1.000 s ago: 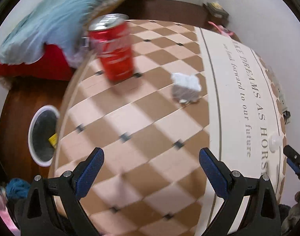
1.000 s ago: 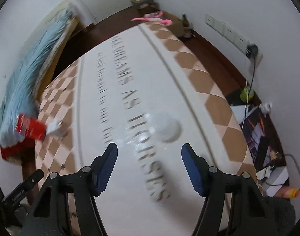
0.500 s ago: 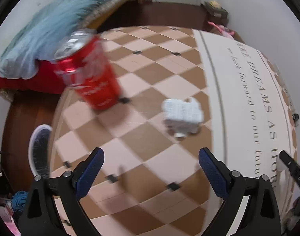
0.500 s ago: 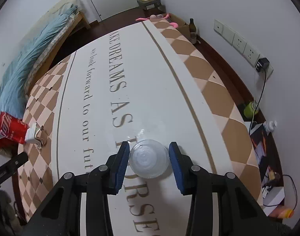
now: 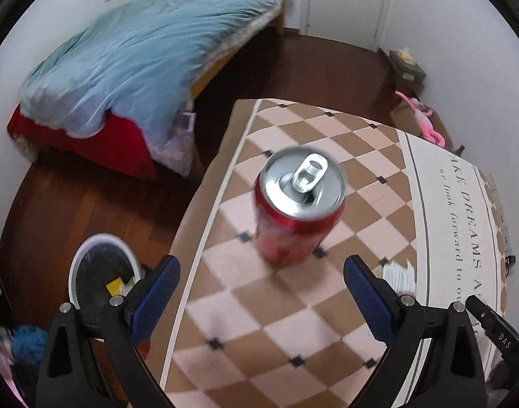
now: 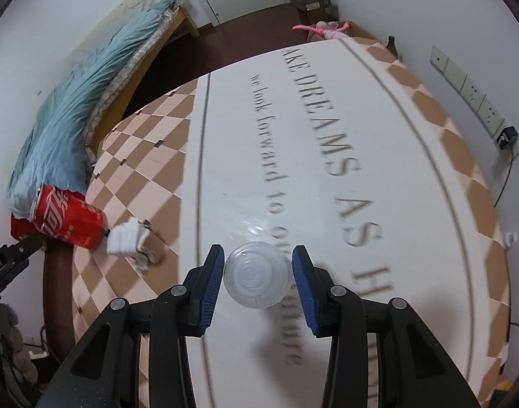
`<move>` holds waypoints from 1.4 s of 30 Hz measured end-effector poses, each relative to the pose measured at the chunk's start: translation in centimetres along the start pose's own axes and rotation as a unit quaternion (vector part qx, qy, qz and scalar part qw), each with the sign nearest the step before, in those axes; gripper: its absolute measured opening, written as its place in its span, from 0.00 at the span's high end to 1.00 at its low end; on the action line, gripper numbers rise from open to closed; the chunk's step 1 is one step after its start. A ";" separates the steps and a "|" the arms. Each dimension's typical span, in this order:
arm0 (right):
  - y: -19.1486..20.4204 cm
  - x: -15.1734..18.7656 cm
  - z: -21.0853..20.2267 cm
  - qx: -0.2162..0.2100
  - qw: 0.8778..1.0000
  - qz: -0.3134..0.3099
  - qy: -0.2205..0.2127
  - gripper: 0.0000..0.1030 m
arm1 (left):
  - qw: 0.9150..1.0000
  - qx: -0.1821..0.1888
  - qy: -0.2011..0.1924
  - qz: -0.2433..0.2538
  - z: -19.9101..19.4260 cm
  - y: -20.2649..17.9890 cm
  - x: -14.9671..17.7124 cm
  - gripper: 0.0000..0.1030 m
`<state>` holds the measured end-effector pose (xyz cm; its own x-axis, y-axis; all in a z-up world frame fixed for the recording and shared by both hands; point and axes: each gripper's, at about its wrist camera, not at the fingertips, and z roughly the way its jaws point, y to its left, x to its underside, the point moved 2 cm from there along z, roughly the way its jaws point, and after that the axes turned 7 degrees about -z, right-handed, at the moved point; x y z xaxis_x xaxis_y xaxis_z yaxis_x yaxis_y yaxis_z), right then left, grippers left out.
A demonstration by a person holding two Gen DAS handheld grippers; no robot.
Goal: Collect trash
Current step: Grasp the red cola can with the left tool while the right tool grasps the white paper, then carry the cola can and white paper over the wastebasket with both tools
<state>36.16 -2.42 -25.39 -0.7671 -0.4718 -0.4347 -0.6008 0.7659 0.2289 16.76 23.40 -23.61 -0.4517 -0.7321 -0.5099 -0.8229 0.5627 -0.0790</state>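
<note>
Two pieces of trash are in play, and each carries its own risk. Low centre of the right wrist view, a clear cup (image 6: 257,278) sits between the pads of the right gripper (image 6: 257,277); the jaws have closed in to its sides, seemingly touching, though how firmly cannot be told. Thin clear plastic is slick and springy, so too light a pinch may let it slip out on the way to the bin, and too hard a squeeze may buckle it and pop it free.

At the centre of the left wrist view the can (image 5: 298,209) stands upright on the checked part of the table (image 5: 286,346), with the left gripper (image 5: 261,292) spread wide, holding nothing, its tips just short of the can. The can's tab is lifted, so it is open; a push from one pad before the other lands could tip it and spill whatever remains, or roll it toward the table edge at the left.

Just right of the can lies a crumpled tissue (image 5: 400,273), which a careless jaw might drag along. A bin (image 5: 101,278) waits on the floor at lower left, close under the table edge, so a rushed drop could miss its rim
</note>
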 end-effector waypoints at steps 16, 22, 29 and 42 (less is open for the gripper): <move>1.7 -1.4 3.3 0.052 0.997 -0.034 0.036 0.41 | 0.999 -0.020 -0.024 0.040 3.1 -2.3 -2.6 0.37; 6.0 -2.1 0.2 -0.035 0.998 -0.036 -0.026 0.33 | 0.999 -0.027 -0.037 0.023 0.0 0.1 -1.4 0.37; 10.4 -2.0 7.1 -0.103 0.993 -0.031 0.040 0.37 | 0.998 -0.049 -0.043 0.005 -1.9 3.4 0.1 0.37; 13.7 -4.2 -1.3 -0.172 0.983 -0.037 -0.042 0.94 | 0.996 -0.035 -0.078 -0.038 -7.0 9.2 -0.7 0.37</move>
<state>30.86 9.50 -19.31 -0.7058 -0.4718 -0.5285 -0.7060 0.5307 0.4691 7.04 26.39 -17.98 -0.3322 -0.7004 -0.6318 -0.8773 0.4754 -0.0657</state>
